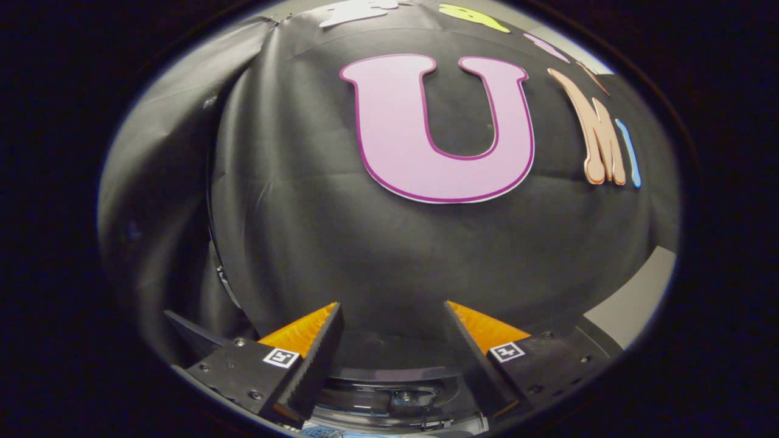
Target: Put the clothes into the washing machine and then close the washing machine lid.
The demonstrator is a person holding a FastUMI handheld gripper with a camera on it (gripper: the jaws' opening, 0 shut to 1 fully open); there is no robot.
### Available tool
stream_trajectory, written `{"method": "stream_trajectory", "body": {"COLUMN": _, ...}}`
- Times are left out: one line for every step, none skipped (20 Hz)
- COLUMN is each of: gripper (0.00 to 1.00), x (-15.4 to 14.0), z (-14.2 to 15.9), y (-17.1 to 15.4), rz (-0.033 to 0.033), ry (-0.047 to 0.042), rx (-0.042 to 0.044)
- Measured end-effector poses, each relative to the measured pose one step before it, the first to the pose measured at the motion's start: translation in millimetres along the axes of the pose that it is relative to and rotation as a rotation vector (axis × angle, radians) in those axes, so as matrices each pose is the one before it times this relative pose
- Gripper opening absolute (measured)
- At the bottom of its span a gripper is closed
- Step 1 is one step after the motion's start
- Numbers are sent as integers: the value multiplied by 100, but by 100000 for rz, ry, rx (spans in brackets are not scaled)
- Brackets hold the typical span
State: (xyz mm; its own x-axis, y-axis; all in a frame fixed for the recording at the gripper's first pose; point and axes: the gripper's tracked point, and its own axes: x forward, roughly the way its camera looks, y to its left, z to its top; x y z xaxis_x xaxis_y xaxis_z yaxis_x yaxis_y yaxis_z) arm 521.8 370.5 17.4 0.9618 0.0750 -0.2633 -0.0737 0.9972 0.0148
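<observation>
While the tongs [392, 319] gape empty, the washing machine [395, 395] rim lies below them.

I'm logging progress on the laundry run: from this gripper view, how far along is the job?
Nothing looks finished. The gripper is open, its fingers apart with nothing between them, aimed at the black cloth booth wall. Below the fingers a dark round rim of what looks like the washing machine peeks out; whether clothes are inside or its lid is shut cannot be told. As far as this shows, loading and closing remain.
</observation>
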Motion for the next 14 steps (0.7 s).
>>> {"method": "stream_trajectory", "body": {"gripper": 98, "x": -53, "z": 33, "y": -34, "rz": -186, "ry": 168, "rx": -42}}
{"method": "stream_trajectory", "body": {"gripper": 98, "x": -39, "z": -60, "y": 20, "rz": -215, "ry": 164, "rx": -83}}
{"method": "stream_trajectory", "body": {"gripper": 98, "x": -59, "z": 36, "y": -56, "rz": -25, "ry": 125, "rx": 11}}
{"method": "stream_trajectory", "body": {"gripper": 98, "x": -2, "z": 69, "y": 29, "rz": 36, "ry": -388, "rx": 161}}
{"method": "stream_trajectory", "body": {"gripper": 98, "x": -89, "z": 95, "y": -7, "rz": 132, "ry": -504, "rx": 35}}
{"method": "stream_trajectory", "body": {"gripper": 98, "x": 105, "z": -19, "y": 13, "rz": 106, "ry": -483, "rx": 224}}
{"method": "stream_trajectory", "body": {"gripper": 98, "x": 176, "z": -38, "y": 60, "rz": 256, "ry": -190, "rx": 14}}
{"method": "stream_trajectory", "body": {"gripper": 98, "x": 18, "z": -127, "y": -10, "rz": 229, "ry": 326, "rx": 14}}
{"method": "stream_trajectory", "body": {"gripper": 98, "x": -15, "z": -10, "y": 23, "rz": -77, "ry": 145, "rx": -79}}
{"method": "stream_trajectory", "body": {"gripper": 98, "x": 74, "z": -90, "y": -65, "rz": -231, "ry": 93, "rx": -161}}
{"method": "stream_trajectory", "body": {"gripper": 98, "x": 16, "z": 86, "y": -23, "rz": -233, "ry": -448, "rx": 55}}
{"method": "stream_trajectory", "body": {"gripper": 98, "x": -12, "z": -38, "y": -21, "rz": -229, "ry": -127, "rx": -30}}
{"method": "stream_trajectory", "body": {"gripper": 98, "x": -69, "z": 75, "y": -20, "rz": -133, "ry": -216, "rx": -131}}
{"method": "stream_trajectory", "body": {"gripper": 98, "x": 30, "z": 12, "y": -6, "rz": 60, "ry": -182, "rx": 45}}
